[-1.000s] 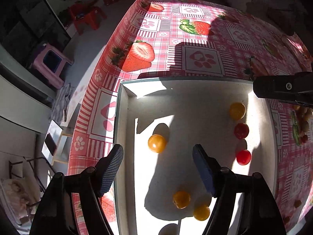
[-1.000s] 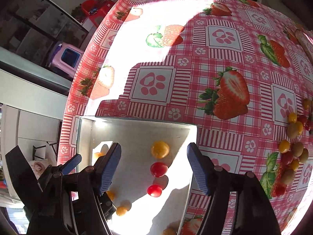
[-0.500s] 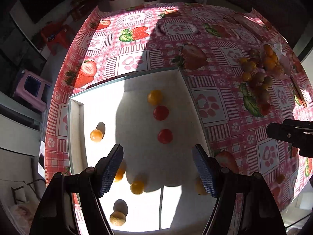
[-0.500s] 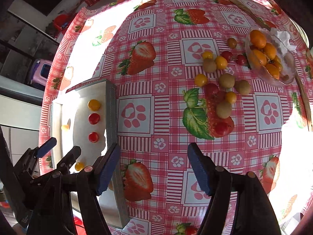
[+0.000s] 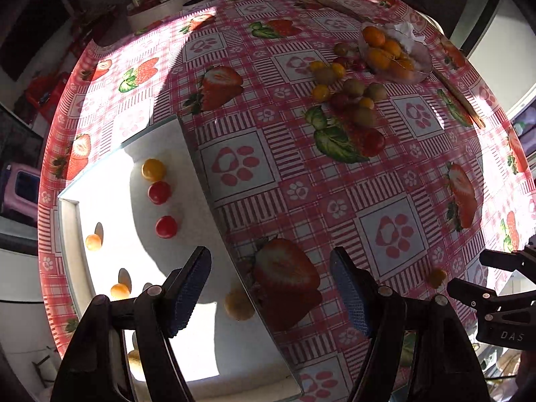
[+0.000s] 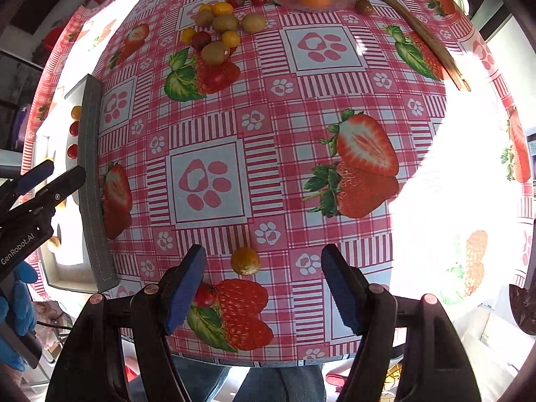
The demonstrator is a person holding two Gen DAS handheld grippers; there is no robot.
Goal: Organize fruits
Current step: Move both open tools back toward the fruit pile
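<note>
Round glossy tomatoes (image 5: 159, 192) sit in a flat-walled white tray (image 5: 187, 154).

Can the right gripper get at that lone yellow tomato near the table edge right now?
Probably yes. The right gripper is open and empty, and the yellow tomato lies alone on the tablecloth just beyond its fingertips. Only a small red tomato sits nearby, off to the side.

Both claws have been carried away from the tray (image 5: 197, 154) toward the bare tabletop (image 6: 335, 201). The left claw (image 5: 270, 289) is now straddling the tray's edge instead of its floor. The right claw (image 6: 263, 288) has been brought over a lone yellow fruit (image 6: 245, 261), the tray left far to its side.
</note>
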